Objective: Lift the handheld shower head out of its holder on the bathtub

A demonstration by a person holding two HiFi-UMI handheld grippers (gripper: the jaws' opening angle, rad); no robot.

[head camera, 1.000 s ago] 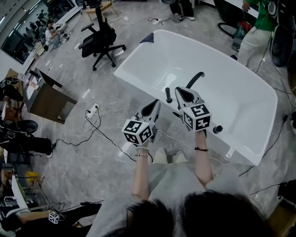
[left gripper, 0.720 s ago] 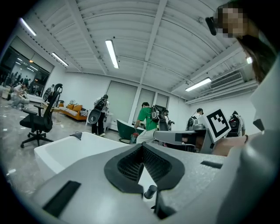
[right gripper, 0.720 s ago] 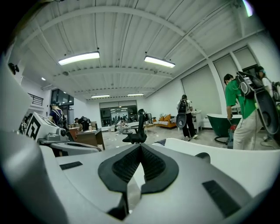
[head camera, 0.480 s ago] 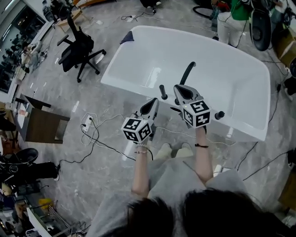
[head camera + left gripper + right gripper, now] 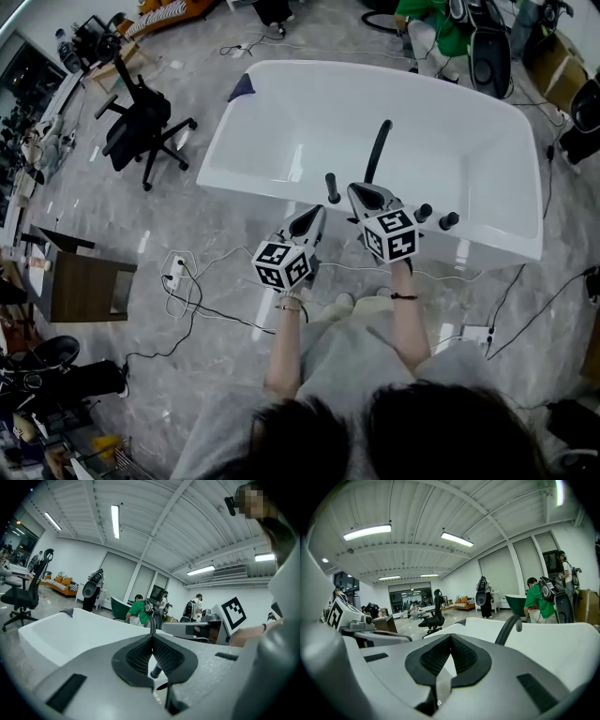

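The handheld shower head (image 5: 330,187) is seen upright in its holder on the near rim of the bathtub (image 5: 281,112), at the frame centre. The left gripper (image 5: 314,214) and right gripper (image 5: 361,192) are held near it, each with jaws pressed together, empty.

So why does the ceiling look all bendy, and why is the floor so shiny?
Left gripper view: the wide lens bows the ceiling into curves and darkens the corners. Right gripper view: the same bowing, and the strip lamps glare plain white. Head view: the polished floor mirrors the light in pale streaks.
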